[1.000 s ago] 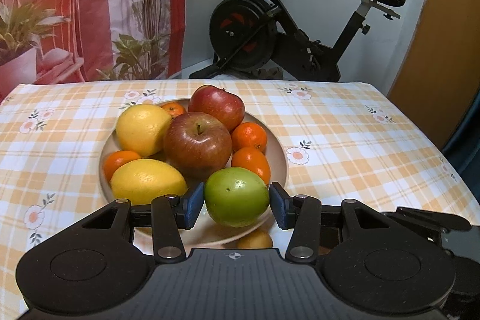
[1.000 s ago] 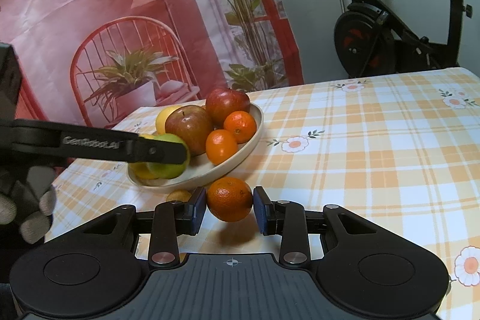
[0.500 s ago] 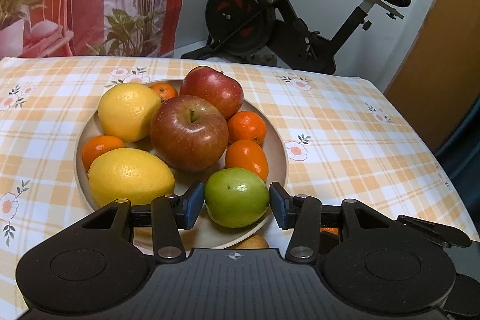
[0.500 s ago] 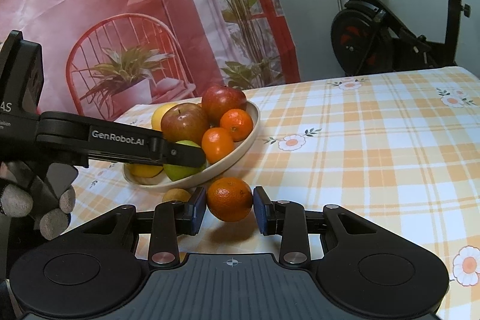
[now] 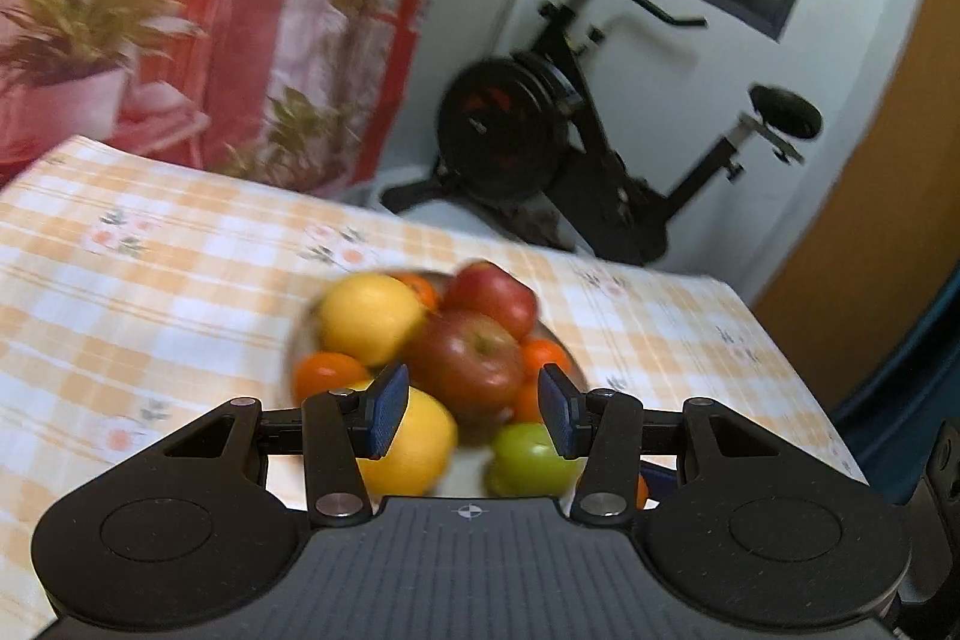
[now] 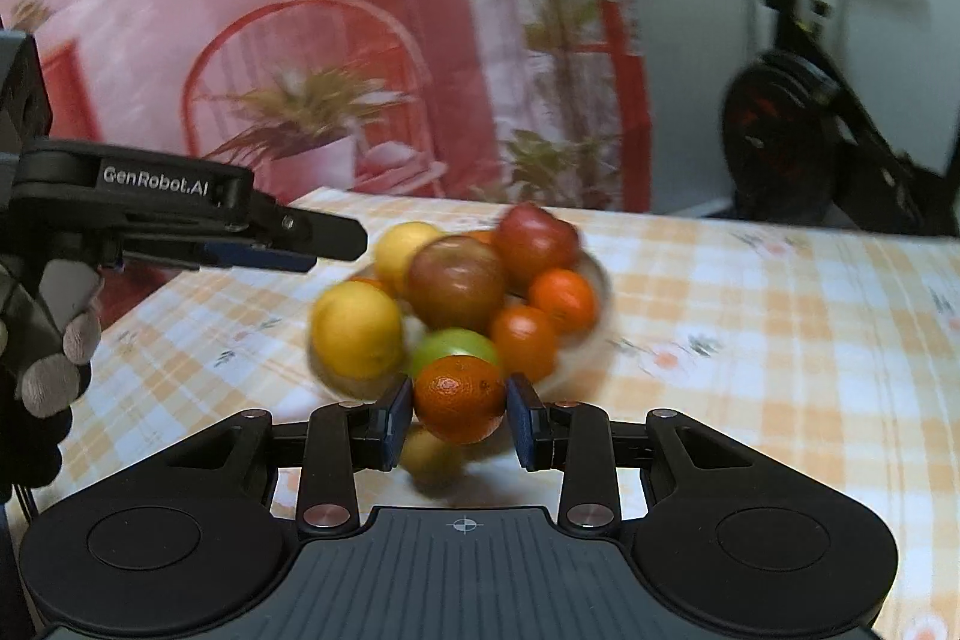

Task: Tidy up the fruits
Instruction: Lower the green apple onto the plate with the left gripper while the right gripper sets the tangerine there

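A beige plate (image 6: 594,280) on the checked tablecloth holds two red apples (image 5: 465,361), two lemons (image 5: 369,316), several mandarins and a green apple (image 5: 528,460) at its near edge. My left gripper (image 5: 471,409) is open and empty, raised above the plate; the green apple lies below it on the plate. It also shows in the right wrist view (image 6: 282,235), held high at left. My right gripper (image 6: 461,421) is shut on a mandarin (image 6: 459,406) and holds it up in front of the plate. A small yellowish fruit (image 6: 429,457) lies on the cloth beneath it.
The table (image 5: 150,292) carries an orange-checked floral cloth. An exercise bike (image 5: 600,148) stands behind the table by the white wall. A red printed curtain (image 6: 300,10) hangs at the back left. The table's right edge drops off near a wooden door (image 5: 888,160).
My left gripper let go of the green apple onto the plate, then rose and drew back. My right gripper lifted the mandarin and moved it toward the plate.
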### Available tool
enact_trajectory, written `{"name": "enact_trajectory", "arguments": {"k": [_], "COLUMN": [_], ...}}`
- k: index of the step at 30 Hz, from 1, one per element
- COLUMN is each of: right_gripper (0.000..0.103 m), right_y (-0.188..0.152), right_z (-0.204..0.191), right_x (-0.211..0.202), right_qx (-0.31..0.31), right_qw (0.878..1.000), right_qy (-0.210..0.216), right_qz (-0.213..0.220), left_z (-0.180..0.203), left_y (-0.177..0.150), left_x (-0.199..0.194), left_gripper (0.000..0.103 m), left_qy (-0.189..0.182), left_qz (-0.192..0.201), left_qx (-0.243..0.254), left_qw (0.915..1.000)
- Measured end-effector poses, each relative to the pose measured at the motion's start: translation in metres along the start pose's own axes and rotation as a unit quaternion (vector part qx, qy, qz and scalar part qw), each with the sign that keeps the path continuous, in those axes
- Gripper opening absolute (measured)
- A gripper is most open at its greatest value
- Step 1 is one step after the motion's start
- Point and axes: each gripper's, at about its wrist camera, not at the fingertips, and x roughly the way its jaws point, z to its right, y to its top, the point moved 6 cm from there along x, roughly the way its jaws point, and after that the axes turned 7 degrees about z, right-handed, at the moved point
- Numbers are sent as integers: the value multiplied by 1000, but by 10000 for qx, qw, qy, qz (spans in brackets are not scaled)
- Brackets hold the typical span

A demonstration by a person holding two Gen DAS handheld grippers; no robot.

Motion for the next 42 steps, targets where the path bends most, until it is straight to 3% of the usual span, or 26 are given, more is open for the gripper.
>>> {"name": "enact_trajectory", "arguments": {"k": [9, 17, 27, 36, 42], "right_gripper": [31, 32, 32, 31, 32], "right_y": [12, 14, 8, 16, 15], "right_z": [-43, -54, -39, -62, -55], "right_x": [38, 46, 32, 39, 53], "right_qx": [-615, -1088, -1034, -1253, -1236], "right_qw": [9972, 9931, 9932, 9911, 9909], "right_qy": [298, 123, -247, 38, -57], "right_qz": [-300, -430, -467, -445, -536], "left_z": [-31, -39, -39, -39, -47], "left_y": [-3, -9, -18, -19, -20], "left_x": [-17, -29, -28, -30, -32], "left_gripper": [50, 50, 50, 50, 50], "left_qy": [445, 438, 391, 403, 497], "left_qz": [63, 89, 29, 45, 53], "left_qx": [-42, -115, -176, -134, -207], "left_qw": [9990, 9989, 9991, 9991, 9985]}}
